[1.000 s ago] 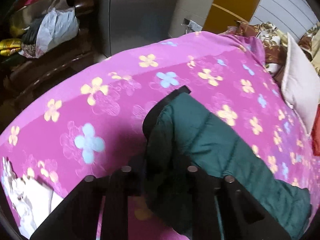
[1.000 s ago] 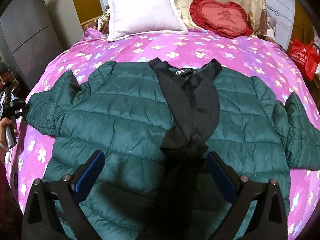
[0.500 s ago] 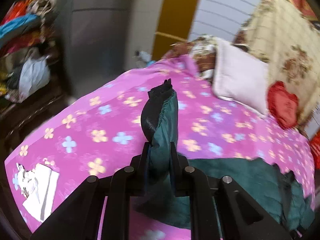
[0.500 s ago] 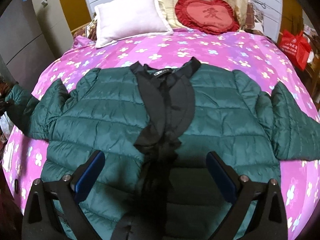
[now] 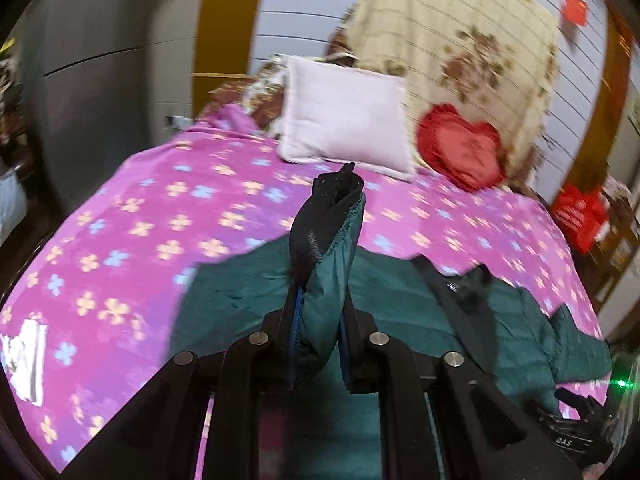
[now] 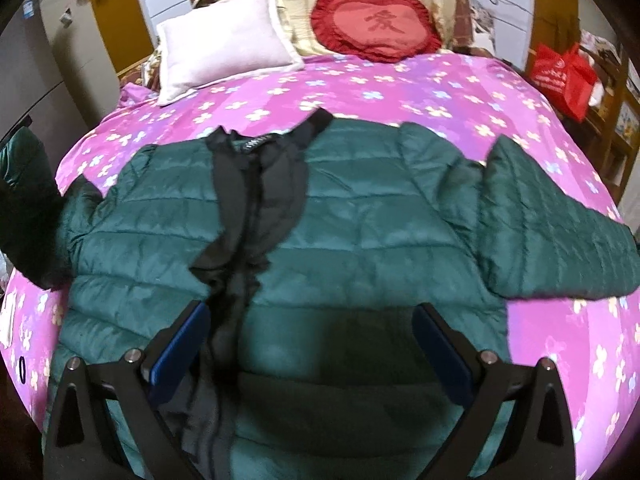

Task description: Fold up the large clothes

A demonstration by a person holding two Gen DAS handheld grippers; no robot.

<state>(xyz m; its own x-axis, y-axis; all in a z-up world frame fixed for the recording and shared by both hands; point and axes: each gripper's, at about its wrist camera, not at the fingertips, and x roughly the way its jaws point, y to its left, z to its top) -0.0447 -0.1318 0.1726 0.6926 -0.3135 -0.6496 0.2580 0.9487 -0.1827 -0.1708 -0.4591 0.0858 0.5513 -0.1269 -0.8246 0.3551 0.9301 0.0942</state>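
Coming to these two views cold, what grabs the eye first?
A dark green puffer jacket lies spread front-up across the pink flowered bedspread. The left gripper is shut on the jacket's black-cuffed sleeve, which stands up from its grip; the right gripper hovers open over the hem.

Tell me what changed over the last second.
The left claw, shut on the jacket's sleeve cuff, lifted it off the bedspread and swung it over the jacket body. The right claw stayed open above the hem; pillow unmoved.
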